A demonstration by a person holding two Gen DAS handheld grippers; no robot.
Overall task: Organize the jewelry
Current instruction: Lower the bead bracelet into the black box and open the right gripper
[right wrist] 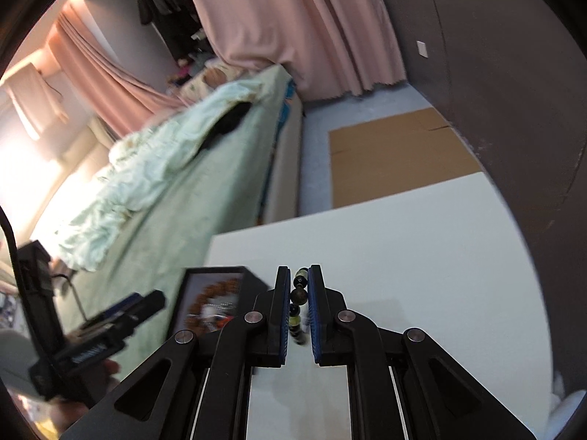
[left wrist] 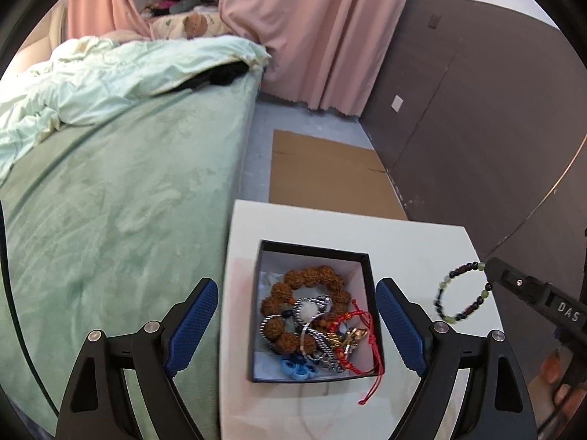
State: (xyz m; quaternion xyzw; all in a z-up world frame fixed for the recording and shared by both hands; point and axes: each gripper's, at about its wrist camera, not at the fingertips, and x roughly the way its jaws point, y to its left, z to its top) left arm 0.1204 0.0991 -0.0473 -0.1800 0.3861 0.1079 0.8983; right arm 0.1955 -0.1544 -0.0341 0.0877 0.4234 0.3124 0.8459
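A black open box [left wrist: 370, 286] stands on a white table [left wrist: 414, 242] and holds a brown seed-bead bracelet [left wrist: 312, 278], silver chains [left wrist: 315, 326], a red cord bracelet [left wrist: 361, 333] and a blue piece [left wrist: 297, 368]. My left gripper [left wrist: 295, 330] is open, its fingers either side of the box. My right gripper [right wrist: 299, 306] is shut on a dark and green bead bracelet [right wrist: 298, 295]; in the left wrist view the bracelet [left wrist: 460, 293] hangs from the right gripper [left wrist: 489, 269] above the table, right of the box. The box [right wrist: 253, 286] is blurred in the right wrist view.
A bed with a green cover [left wrist: 121, 201] and pale quilt [left wrist: 110, 77] lies left of the table. Flat cardboard [left wrist: 330, 172] lies on the floor beyond. Pink curtains [left wrist: 323, 29] and a dark wall [left wrist: 495, 128] stand behind and to the right.
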